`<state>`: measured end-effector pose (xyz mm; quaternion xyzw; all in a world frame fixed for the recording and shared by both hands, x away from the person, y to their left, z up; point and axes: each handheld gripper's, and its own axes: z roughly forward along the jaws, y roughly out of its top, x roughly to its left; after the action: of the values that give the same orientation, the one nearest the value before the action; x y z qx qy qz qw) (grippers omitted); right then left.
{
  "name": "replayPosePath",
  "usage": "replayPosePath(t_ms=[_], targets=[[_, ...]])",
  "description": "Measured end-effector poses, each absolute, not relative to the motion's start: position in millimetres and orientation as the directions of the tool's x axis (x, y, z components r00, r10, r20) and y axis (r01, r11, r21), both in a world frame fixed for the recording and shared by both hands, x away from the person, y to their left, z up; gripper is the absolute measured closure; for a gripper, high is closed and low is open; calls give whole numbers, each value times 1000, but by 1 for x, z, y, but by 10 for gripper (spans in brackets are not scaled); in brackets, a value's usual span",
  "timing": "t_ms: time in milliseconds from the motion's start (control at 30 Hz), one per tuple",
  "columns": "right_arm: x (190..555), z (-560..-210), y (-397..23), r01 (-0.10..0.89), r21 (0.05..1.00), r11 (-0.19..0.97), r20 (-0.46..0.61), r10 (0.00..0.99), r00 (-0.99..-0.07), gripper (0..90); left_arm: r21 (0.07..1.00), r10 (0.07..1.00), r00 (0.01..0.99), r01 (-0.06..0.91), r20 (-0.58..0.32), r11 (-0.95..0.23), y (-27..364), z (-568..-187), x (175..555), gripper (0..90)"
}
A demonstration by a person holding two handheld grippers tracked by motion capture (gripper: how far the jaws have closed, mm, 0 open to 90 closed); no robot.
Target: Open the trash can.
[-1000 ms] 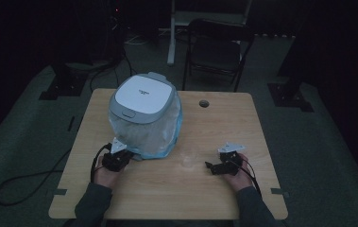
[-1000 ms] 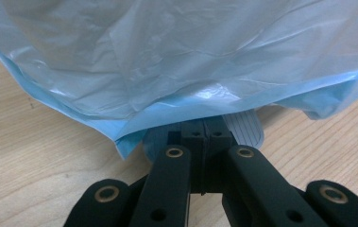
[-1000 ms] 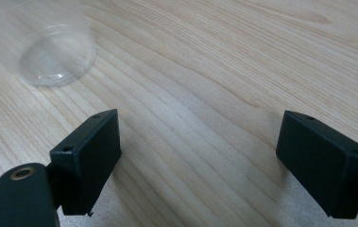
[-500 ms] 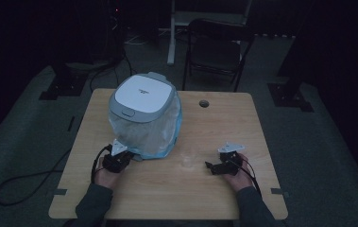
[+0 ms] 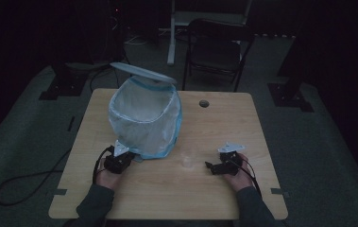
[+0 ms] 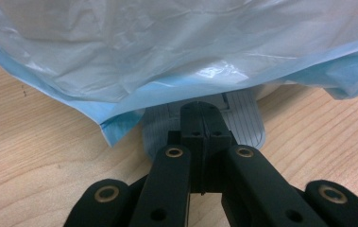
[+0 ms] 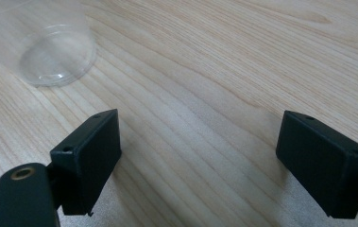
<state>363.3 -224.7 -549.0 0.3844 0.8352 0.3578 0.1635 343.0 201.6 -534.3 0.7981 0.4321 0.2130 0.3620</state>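
My left gripper (image 6: pixel 204 116) closed, pressing grey ribbed pedal (image 6: pixel 247 124) of white bag-lined bin (image 5: pixel 144 118); lid (image 5: pixel 143 72) raised. My right gripper (image 7: pixel 198 158) wide apart, empty, near clear plastic cup (image 7: pixel 56 52).

- left gripper (image 5: pixel 121 159) (image 6: pixel 204 124): jaws fully closed, pads pressed flat together, tips pointing forward and low over the table
- left hand (image 5: pixel 106 171) wraps the gripper body from behind, forearm (image 5: pixel 91 205) comes in from the bottom edge, cable loops off to the left
- right gripper (image 5: pixel 213 166) (image 7: pixel 198 156): jaws wide apart, nothing between the pads, tips pointing left across the table
- right hand (image 5: pixel 237 171) grips the body, grey plate on top, forearm (image 5: pixel 254 208) angled in from the lower right
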Motion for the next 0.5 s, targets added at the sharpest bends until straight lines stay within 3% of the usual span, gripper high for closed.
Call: replayPosePath(t_ms=[500], targets=[[363,-549,-225,525,723,448,2,759,-651,139,770,844,536,526,29,-361,202,-536,343,900]])
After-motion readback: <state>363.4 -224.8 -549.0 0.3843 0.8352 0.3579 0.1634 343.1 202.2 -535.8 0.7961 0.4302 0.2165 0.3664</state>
